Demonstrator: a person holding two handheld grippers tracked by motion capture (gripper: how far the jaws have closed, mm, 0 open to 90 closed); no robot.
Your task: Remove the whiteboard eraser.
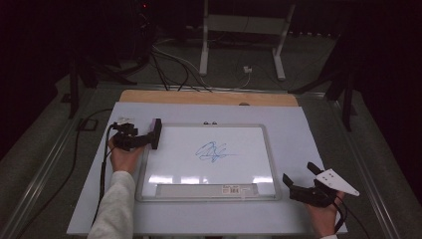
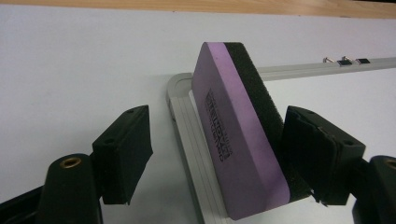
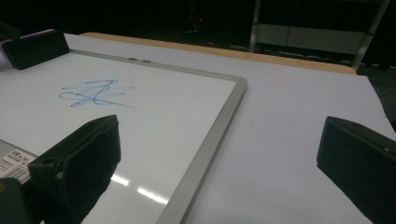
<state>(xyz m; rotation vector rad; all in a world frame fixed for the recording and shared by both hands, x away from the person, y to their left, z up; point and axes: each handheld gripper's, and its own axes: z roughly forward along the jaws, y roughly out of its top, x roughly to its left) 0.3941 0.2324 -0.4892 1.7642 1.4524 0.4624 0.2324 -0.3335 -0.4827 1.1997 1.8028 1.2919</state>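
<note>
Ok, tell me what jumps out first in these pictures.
The blue scribble in the middle of the whiteboard draws the eye first. Next is the purple eraser on edge at the board's left frame, between the open jaws of the left gripper; only the right jaw looks to touch it. The right gripper is open, off the board's near right corner.

The eraser has tiny unreadable print, and the whiteboard's label is cut off.
</note>
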